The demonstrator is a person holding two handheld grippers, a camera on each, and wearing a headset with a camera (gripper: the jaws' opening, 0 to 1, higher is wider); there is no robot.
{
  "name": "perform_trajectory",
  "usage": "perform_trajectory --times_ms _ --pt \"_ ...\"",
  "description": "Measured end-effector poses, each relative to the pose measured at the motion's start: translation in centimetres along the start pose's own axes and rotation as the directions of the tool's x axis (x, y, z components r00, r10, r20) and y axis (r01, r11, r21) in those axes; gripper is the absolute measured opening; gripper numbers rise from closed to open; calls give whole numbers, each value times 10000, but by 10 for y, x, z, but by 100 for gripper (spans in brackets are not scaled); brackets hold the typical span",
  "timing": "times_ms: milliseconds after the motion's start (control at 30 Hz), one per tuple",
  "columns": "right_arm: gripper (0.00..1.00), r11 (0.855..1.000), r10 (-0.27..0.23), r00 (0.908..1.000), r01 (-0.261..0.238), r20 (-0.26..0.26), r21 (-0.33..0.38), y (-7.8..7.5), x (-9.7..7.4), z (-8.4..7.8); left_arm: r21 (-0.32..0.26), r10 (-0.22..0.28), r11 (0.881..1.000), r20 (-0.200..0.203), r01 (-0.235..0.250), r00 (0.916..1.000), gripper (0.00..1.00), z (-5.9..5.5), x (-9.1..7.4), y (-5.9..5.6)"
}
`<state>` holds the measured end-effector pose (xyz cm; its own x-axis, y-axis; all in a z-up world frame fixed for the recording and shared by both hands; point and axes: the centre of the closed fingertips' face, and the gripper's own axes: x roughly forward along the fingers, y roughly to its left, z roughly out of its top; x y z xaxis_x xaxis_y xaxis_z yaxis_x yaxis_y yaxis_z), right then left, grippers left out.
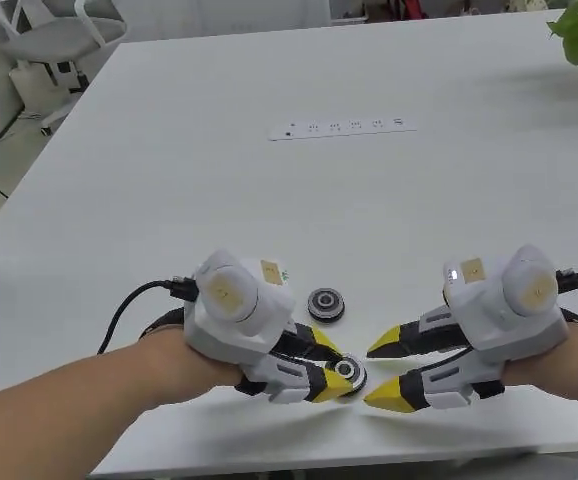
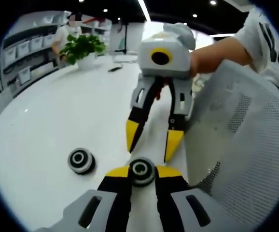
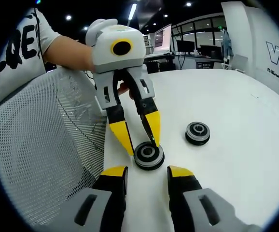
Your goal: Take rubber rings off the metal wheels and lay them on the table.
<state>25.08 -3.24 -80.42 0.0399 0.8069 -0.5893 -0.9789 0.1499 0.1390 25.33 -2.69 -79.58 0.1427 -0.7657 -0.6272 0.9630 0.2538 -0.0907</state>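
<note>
The left hand-held gripper [image 1: 341, 378] is clenched around a small round metal wheel [image 1: 347, 371] with a black rubber ring [image 3: 149, 167] on it. The wheel is low on the white counter [image 1: 269, 200], close to the near edge. In the left gripper view the yellow tips press on it from both sides. I cannot tell if it rests on the counter or is lifted a tiny bit. The right hand-held gripper [image 1: 374, 373] sits at 3 o'clock from the wheel, very near it, with its jaws apart and nothing in them. A second metal wheel [image 1: 326, 304] of the same kind lies flat on the counter at 11 o'clock from the first, apart from both grippers. A long white power strip [image 1: 342, 127] lies far off at 12 o'clock.
</note>
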Motion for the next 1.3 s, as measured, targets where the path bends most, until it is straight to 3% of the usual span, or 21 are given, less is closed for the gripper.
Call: perform_trajectory --times_ms 300,433,833,1133,1300 --pt "30 9996 -101 9996 94 261 254 -4 0 3 723 420 9965 -65 -414 9991 14 -2 1 2" --pt "29 9997 -27 9999 23 158 249 -3 2 0 372 478 9982 12 -478 9989 14 0 1 4" --pt "28 9985 282 9994 -291 194 474 3 10 3 449 622 9970 90 -626 9980 14 0 1 3" --pt "28 9935 98 9987 -154 498 1128 -4 10 3 397 695 9968 138 -700 9975 14 1 0 2" --pt "26 9900 133 9991 -189 409 1400 -5 12 3 396 727 9965 132 -732 9973 14 1 1 2"
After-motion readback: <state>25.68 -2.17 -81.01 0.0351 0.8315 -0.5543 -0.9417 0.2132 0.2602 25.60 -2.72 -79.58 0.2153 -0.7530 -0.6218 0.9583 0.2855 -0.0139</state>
